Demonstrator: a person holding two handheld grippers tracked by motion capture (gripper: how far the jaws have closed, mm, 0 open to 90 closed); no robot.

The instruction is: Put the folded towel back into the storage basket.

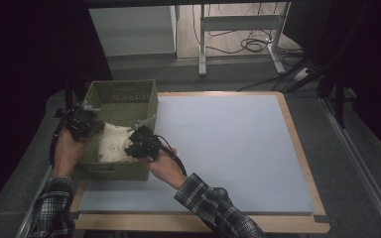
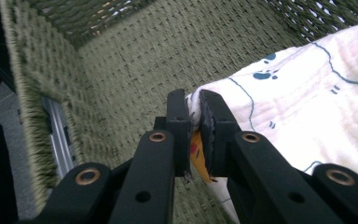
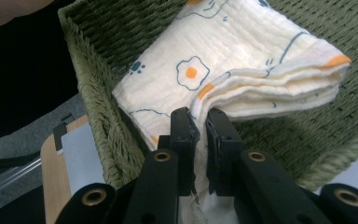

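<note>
A folded cream cloth printed with fried eggs and paw marks lies inside a green woven basket at the table's left. My left gripper reaches into the basket from the left. Its jaws are shut on a corner of the cloth, pinched between the pads at the left gripper. My right gripper comes in over the basket's near right side. It is shut on the folded edge of the cloth, which hangs between its pads at the right gripper.
A light blue mat covers the wooden table to the right of the basket. The basket's woven walls stand close around both grippers. Beyond the table are a desk frame and cables on the floor.
</note>
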